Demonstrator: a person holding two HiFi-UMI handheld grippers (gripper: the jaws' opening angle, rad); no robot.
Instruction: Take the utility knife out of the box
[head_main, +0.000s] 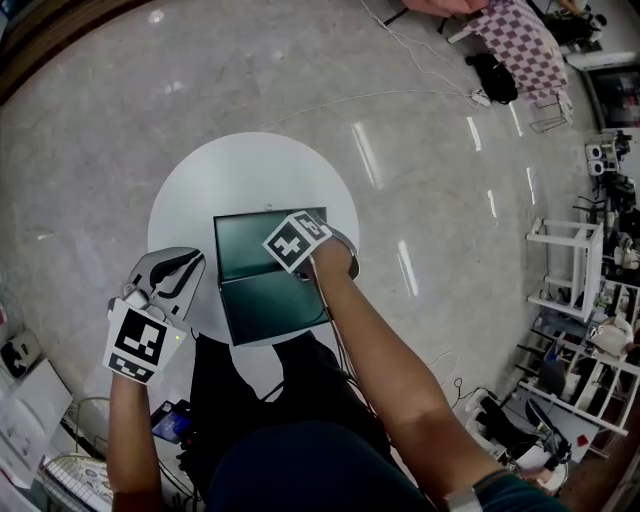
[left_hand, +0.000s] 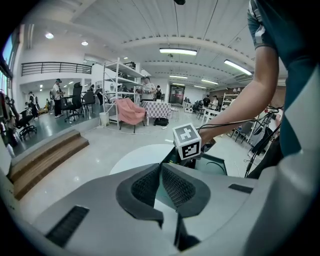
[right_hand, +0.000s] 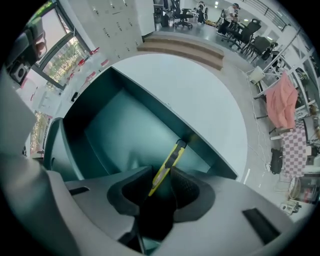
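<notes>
Pads of the left gripper (left_hand: 160, 172) sit pressed together on nothing. It hovers at the left edge of the round white table (head_main: 235, 170), just beside the open teal box (head_main: 250, 250), and its forearm runs straight up the head view's left side. The utility knife (right_hand: 172, 156) is hidden in the head view. Only the right gripper view shows it, yellow, lying inside the box near a wall, its long axis slanting from lower left to upper right with the black end farthest away. The right gripper (right_hand: 161, 176) points down into the box under its marker cube (head_main: 297, 240), jaws spread with the knife between them, and its forearm reaches in from the lower right
</notes>
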